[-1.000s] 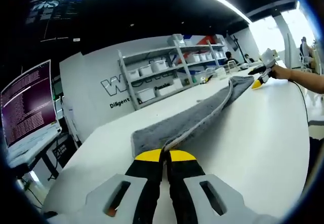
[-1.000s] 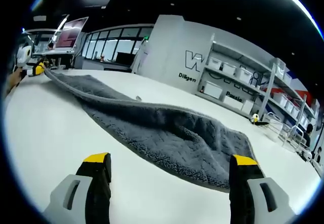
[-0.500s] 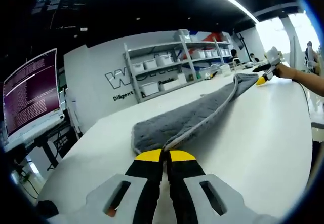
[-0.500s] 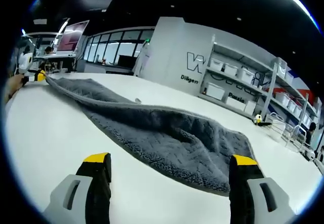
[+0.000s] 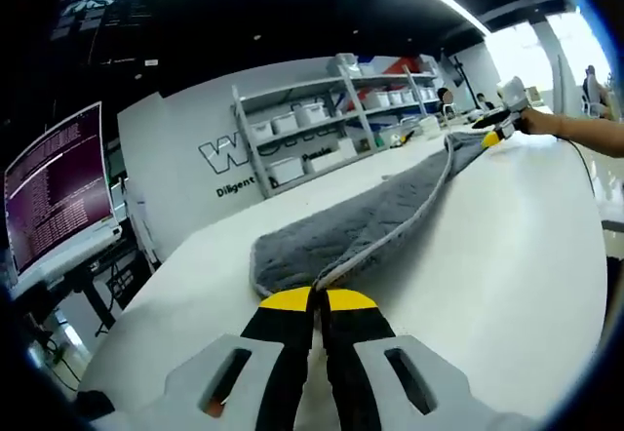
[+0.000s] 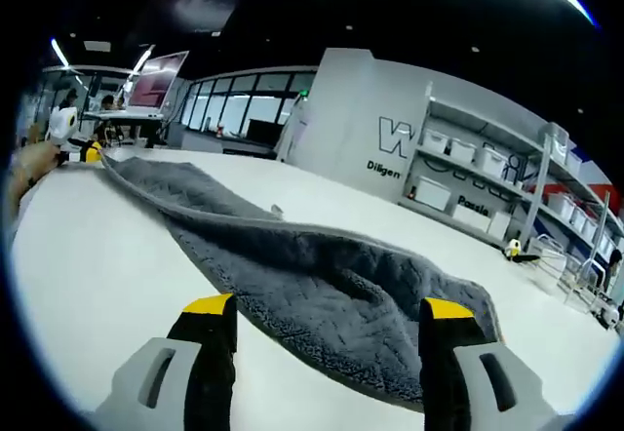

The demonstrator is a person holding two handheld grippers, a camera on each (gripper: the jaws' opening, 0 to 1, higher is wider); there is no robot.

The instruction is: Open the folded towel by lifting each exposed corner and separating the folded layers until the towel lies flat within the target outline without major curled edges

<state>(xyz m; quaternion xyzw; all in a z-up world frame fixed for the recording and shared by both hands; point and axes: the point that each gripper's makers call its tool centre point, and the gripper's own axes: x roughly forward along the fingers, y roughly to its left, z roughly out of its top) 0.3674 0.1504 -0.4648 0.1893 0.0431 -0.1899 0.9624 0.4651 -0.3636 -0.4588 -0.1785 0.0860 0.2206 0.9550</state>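
White table [image 5: 507, 255]; left tool [image 5: 314, 300] pinching grey towel [image 5: 370, 221] corner.

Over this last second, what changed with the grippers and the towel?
The right gripper moved in on the near edge of the grey towel, which now lies between its narrowed but open jaws. The left gripper stayed shut on the towel's other end. The towel stayed folded, stretched along the white table.

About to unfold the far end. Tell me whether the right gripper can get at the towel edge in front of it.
Probably yes. The right gripper is open, the grey towel edge lies between its jaws on the white table, and nothing sits in between.
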